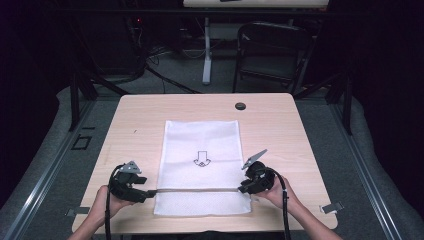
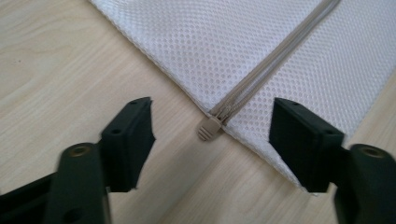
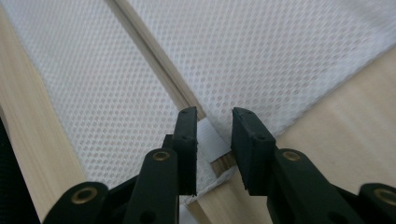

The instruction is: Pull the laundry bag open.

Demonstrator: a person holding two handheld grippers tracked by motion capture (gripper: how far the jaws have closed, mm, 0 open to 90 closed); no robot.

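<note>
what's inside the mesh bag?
Nothing visible bulges the white mesh bag: it lies flat on the table, zipper closed, pull tab at its left edge. The mesh is too dense to see through, so thin contents can't be ruled out.

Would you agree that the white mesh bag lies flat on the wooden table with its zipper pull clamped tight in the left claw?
Not quite. The left gripper view shows the zipper pull lying free between the left claw's open jaws, touched by neither. The rest holds: the white mesh bag lies flat on the wooden table.
</note>
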